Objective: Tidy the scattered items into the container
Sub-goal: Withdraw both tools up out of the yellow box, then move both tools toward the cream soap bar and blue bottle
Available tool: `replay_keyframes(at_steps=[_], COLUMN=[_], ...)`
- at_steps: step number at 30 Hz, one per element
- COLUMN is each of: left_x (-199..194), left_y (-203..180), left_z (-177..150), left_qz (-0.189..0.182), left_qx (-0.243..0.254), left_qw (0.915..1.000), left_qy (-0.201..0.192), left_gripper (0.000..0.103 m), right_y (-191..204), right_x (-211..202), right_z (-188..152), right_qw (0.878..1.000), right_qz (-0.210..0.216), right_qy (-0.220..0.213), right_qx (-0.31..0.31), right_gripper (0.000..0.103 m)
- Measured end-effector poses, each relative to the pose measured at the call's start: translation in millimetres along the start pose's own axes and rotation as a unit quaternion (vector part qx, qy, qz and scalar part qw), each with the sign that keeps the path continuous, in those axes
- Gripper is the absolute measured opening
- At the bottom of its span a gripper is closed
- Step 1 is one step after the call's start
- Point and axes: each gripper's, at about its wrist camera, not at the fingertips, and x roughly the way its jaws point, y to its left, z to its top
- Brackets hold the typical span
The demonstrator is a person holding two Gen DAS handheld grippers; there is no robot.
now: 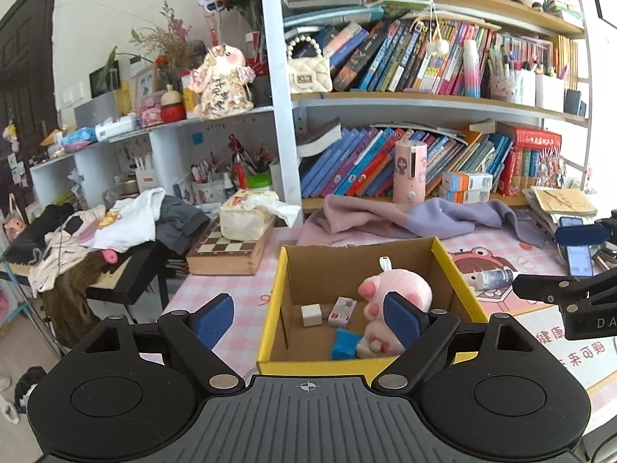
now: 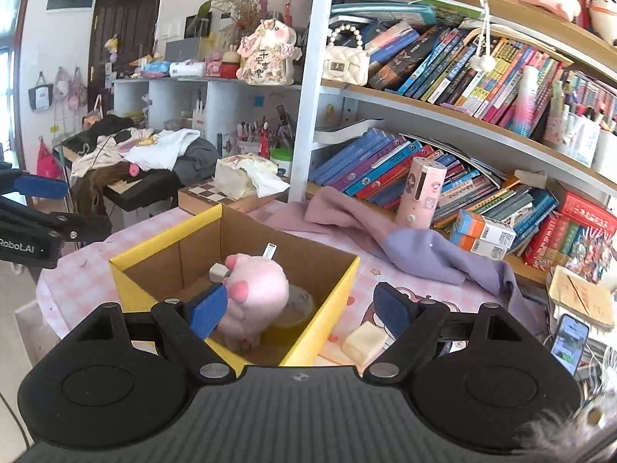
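Note:
A yellow cardboard box point(image 1: 272, 308) stands open on the pink table mat. Inside lie a pink plush paw point(image 1: 401, 289), a small white cube point(image 1: 311, 315), a white and red packet point(image 1: 342, 311) and a blue item point(image 1: 344, 344). My left gripper point(image 1: 308, 318) is open and empty, above the box's near edge. My right gripper point(image 2: 304, 306) is open and empty, over the box's right wall point(image 2: 327, 305), with the plush point(image 2: 258, 289) beside its left finger. A cream block point(image 2: 364, 341) lies on the mat outside the box. A small bottle point(image 1: 493, 278) lies on the mat to the right.
A purple cloth point(image 2: 405, 243) is heaped behind the box. A pink cylinder point(image 2: 422, 193) and orange boxes point(image 2: 482, 233) stand at the bookshelf. A chessboard box with a tissue pack point(image 1: 231, 247) is at the left. A phone point(image 2: 568, 341) lies at the right.

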Motion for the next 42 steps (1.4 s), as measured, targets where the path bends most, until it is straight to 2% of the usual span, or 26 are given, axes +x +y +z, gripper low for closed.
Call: replay_keyframes(at_steps=[9,17,25,29,42], left_x=[-42.4,-61.6,-75.7,-79.8,-78.1], left_y=[-8.6,-19.4,-28.9,-34.1,-42.5], left_z=[-19.5,-48.6,-72.7,-82.3,-107.0], left_qz=[-0.008,-0.014,-0.007,-0.003,-0.007], left_qx=[0.004,-0.004,-0.004,0.012,0.018], left_qw=[0.9999,0.9998,0.9996,0.9994,0.9976], left_qy=[-0.008,0.013,0.026,0.032,0.067], left_gripper=[0.088,0.089,0.089,0.089,0.089], right_y=[21.1,33.4,39.5,43.7,55.4], right_x=[-39.5,-66.5,-78.1,-82.9,-77.9], right_z=[-20.7,-49.3,-70.2,-77.4,-100.0], right_qw=[1.0,0.999,0.998,0.997,0.996], right_qz=[-0.012,-0.032,-0.042,-0.051,-0.046], right_qy=[-0.009,0.002,0.015,0.018,0.067], right_qx=[0.012,0.017,0.043,0.047,0.04], right_gripper=[0.083,0.084,0.084,0.085,0.086])
